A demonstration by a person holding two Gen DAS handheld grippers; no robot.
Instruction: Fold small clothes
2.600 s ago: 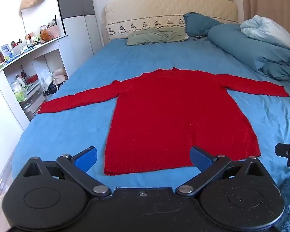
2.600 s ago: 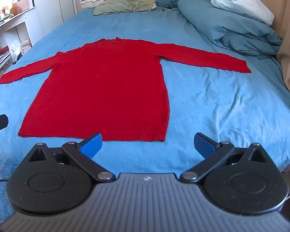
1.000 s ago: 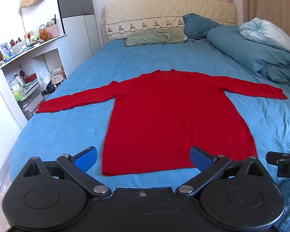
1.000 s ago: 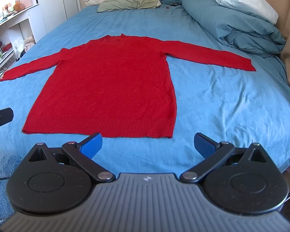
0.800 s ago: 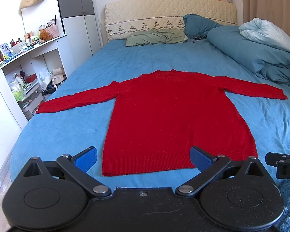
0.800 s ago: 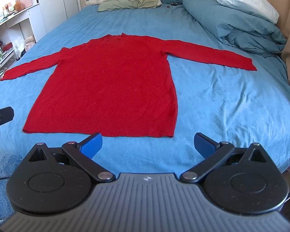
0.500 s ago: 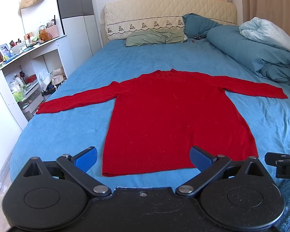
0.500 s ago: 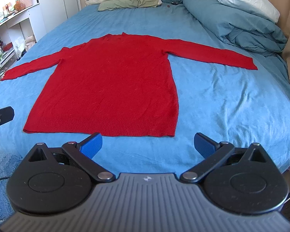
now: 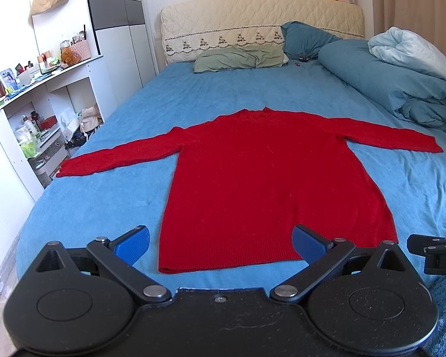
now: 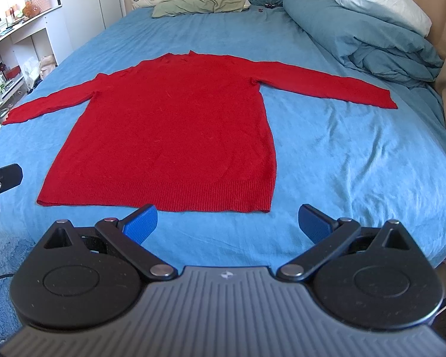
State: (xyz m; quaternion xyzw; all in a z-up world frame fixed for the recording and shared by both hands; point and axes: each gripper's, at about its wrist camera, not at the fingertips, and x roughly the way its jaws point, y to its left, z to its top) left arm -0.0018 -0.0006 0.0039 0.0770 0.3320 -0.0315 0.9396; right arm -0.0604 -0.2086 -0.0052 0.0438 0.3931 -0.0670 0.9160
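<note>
- Both grippers have eased forward a little toward the foot edge of the bed since the earlier frames — the red sweater now sits slightly larger in the right wrist view, and nothing on the bed has shifted.
- Left gripper has its blue pads spread wide and empty, hovering over the foot edge with the sweater's left hem corner between its fingers in view.
- Right gripper is likewise spread and holds nothing, hanging just short of the hem near its right corner.
- Sweater lies flat in the middle of the bed, collar toward the headboard, both sleeves stretched out toward the side edges, hem toward the foot edge.
- No fold has been made yet — this looks like the approach, and the first grasp is probably at the hem corners or a sleeve.
</note>
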